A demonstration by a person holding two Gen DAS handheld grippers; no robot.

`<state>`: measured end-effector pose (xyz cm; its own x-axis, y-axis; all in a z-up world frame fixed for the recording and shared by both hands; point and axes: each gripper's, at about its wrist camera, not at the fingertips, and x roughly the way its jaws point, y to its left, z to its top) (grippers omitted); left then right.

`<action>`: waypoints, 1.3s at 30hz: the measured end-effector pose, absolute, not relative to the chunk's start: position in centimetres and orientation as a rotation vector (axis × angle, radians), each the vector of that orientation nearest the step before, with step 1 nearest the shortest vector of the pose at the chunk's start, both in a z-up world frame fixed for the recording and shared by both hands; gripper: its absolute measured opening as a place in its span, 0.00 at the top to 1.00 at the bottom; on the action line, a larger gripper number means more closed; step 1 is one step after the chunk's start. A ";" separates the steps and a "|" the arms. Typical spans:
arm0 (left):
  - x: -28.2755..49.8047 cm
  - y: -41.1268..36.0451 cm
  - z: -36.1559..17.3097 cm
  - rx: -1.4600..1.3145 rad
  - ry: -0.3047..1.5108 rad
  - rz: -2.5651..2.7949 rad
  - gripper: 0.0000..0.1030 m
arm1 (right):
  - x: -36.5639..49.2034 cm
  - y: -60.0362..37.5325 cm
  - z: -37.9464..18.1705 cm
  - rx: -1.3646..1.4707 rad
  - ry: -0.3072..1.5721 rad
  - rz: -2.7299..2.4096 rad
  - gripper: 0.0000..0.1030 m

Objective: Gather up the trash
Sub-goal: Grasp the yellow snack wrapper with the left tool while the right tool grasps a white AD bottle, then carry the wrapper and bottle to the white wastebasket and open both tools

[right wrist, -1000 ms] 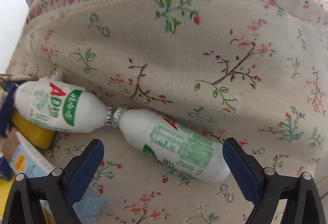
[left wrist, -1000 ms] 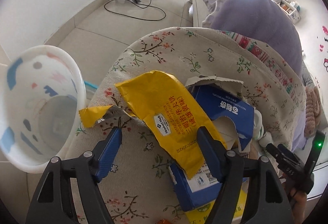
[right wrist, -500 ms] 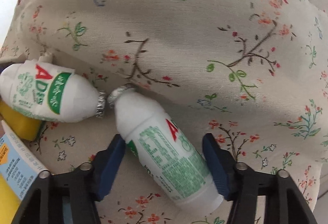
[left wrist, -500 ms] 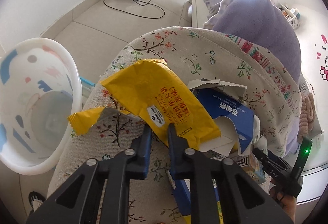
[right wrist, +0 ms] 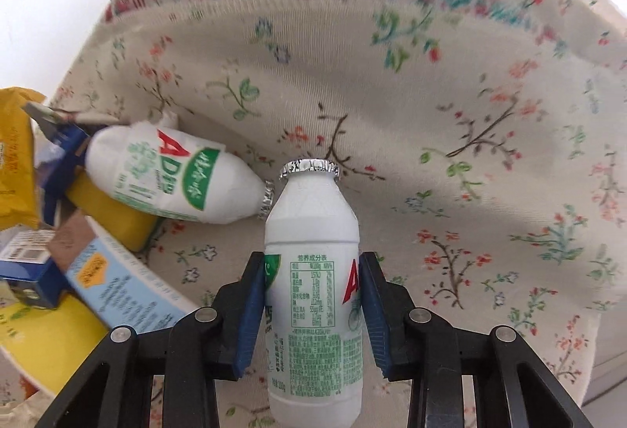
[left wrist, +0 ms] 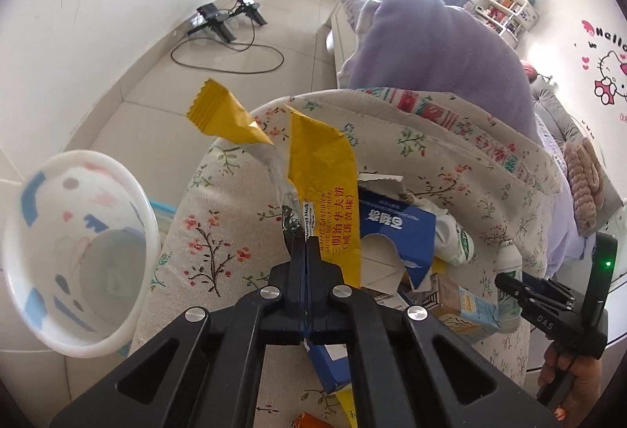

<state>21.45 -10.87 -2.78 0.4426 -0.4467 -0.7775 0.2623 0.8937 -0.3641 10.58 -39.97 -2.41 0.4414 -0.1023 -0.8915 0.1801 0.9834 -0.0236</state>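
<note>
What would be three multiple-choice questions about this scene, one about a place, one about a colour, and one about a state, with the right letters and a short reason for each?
1. Where is the white bin?
A. on the left of the flowered cover
B. on top of the cover
C. behind the purple blanket

2. What colour is the wrapper in the left gripper?
A. red
B. yellow
C. green

3. How is the bottle in the right gripper?
A. lying loose
B. crushed flat
C. clamped, foil cap on

Answers: 1 A, it shows at the cover's left edge. 2 B, yellow foil rises from the shut fingers. 3 C, both blue pads press its label.
</note>
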 end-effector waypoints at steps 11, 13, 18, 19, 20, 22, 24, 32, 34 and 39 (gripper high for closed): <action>19.4 -9.8 0.5 -0.203 0.948 -0.461 1.00 | 6.7 -41.7 2.6 0.081 1.004 -0.176 0.60; 19.2 -9.5 0.9 -0.206 0.938 -0.461 1.00 | 6.7 -41.1 2.9 0.084 0.988 -0.170 0.60; 18.4 -8.2 1.8 -0.211 0.916 -0.460 1.00 | 6.8 -39.5 3.9 0.083 0.962 -0.152 0.60; 18.3 -7.9 2.0 -0.210 0.912 -0.458 1.00 | 6.8 -39.2 4.0 0.082 0.957 -0.146 0.60; 18.2 -7.7 2.2 -0.208 0.907 -0.455 1.00 | 7.1 -38.7 4.0 0.078 0.950 -0.140 0.60; 17.9 -7.0 2.4 -0.206 0.899 -0.449 1.00 | 7.1 -38.0 4.3 0.072 0.941 -0.128 0.60; 17.8 -6.2 2.7 -0.207 0.893 -0.439 1.00 | 7.3 -37.1 4.4 0.065 0.931 -0.112 0.60; 17.3 -2.6 2.8 -0.219 0.888 -0.390 1.00 | 8.2 -33.6 5.0 0.063 0.908 -0.050 0.60; 17.2 -1.5 2.8 -0.222 0.886 -0.378 1.00 | 8.5 -32.4 5.1 0.054 0.906 -0.031 0.60; 16.8 0.8 3.0 -0.222 0.880 -0.349 1.00 | 9.4 -29.3 5.1 0.038 0.902 0.020 0.60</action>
